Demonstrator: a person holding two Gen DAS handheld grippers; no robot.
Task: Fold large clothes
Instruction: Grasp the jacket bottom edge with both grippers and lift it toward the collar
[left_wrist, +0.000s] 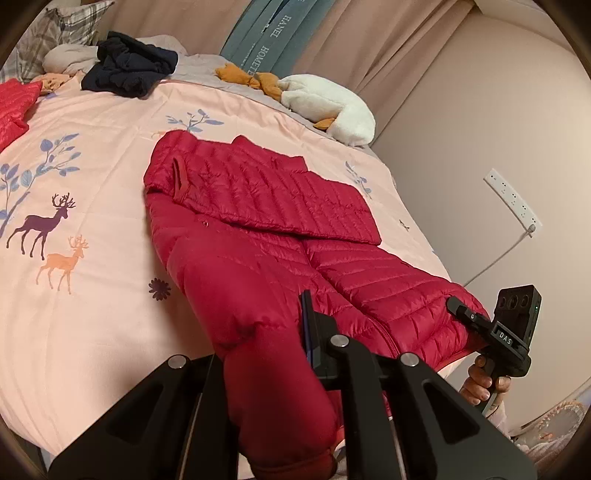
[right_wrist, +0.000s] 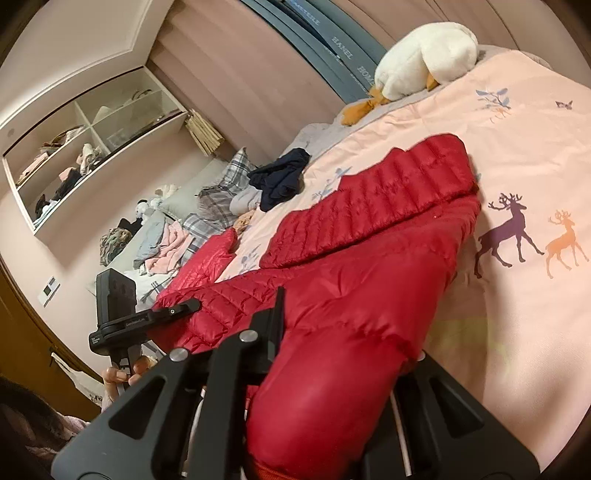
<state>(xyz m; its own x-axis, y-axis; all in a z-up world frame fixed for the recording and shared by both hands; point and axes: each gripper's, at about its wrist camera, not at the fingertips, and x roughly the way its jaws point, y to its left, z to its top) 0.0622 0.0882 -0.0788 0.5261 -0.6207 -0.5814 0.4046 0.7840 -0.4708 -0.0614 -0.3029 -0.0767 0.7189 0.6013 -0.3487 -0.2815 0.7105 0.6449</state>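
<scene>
A red quilted down jacket (left_wrist: 258, 206) lies on a pink deer-print bedspread (left_wrist: 92, 166), one sleeve folded across its chest. Its near hem is lifted off the bed. In the left wrist view my left gripper (left_wrist: 291, 332) is shut on the hem's left part, and fabric drapes over one finger. My right gripper (left_wrist: 460, 310), held by a hand, is shut on the hem's right corner. The right wrist view shows the same jacket (right_wrist: 369, 240) with my right gripper (right_wrist: 291, 325) shut on the hem and the left gripper (right_wrist: 184, 307) pinching the far corner.
A dark navy garment (left_wrist: 129, 70), a white plush goose (left_wrist: 325, 99) and plaid pillows (left_wrist: 48, 33) lie near the headboard. Another red garment (left_wrist: 14, 107) is at the bed's left edge. A socket strip (left_wrist: 513, 199) hangs on the wall. Shelves (right_wrist: 92, 147) and piled clothes (right_wrist: 159, 243) stand beyond the bed.
</scene>
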